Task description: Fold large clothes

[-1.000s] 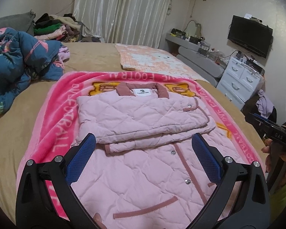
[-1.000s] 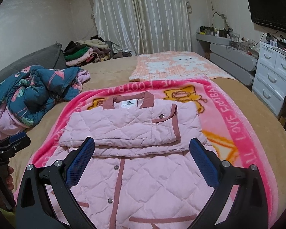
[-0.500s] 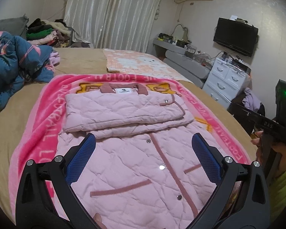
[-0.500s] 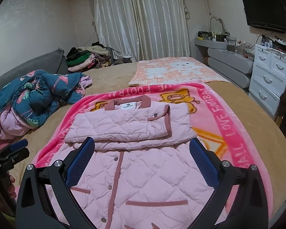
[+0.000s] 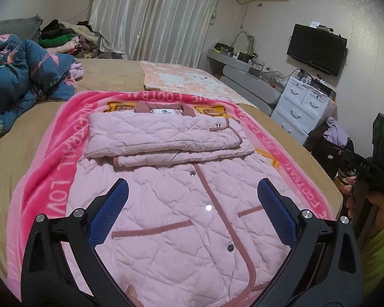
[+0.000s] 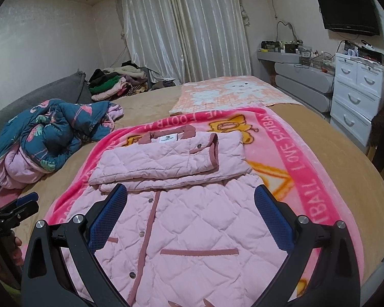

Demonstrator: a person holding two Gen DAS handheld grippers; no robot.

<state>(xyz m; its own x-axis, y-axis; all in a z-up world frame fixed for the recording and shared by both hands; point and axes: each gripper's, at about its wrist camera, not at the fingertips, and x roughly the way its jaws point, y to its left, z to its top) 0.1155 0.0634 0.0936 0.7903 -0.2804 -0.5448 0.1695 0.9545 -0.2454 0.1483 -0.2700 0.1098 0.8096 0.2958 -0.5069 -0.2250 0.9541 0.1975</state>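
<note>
- While both sleeves already lie folded across the chest, the pink quilted jacket (image 5: pixel 181 204) rests flat on the pink blanket (image 5: pixel 51 174).
- I judge the hem fold remains.
- My left gripper (image 5: pixel 192 209) and right gripper (image 6: pixel 190 211) gape wide, empty.

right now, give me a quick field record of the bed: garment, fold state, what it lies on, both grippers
garment: pink quilted jacket with dusty-rose trim and snap buttons
fold state: both sleeves folded across the chest, lower body flat, not yet folded up
lies on: bright pink printed fleece blanket over a tan bedspread
left gripper: open, above the hem, holding nothing
right gripper: open, above the hem, holding nothing
nearby: crumpled navy floral quilt
</note>
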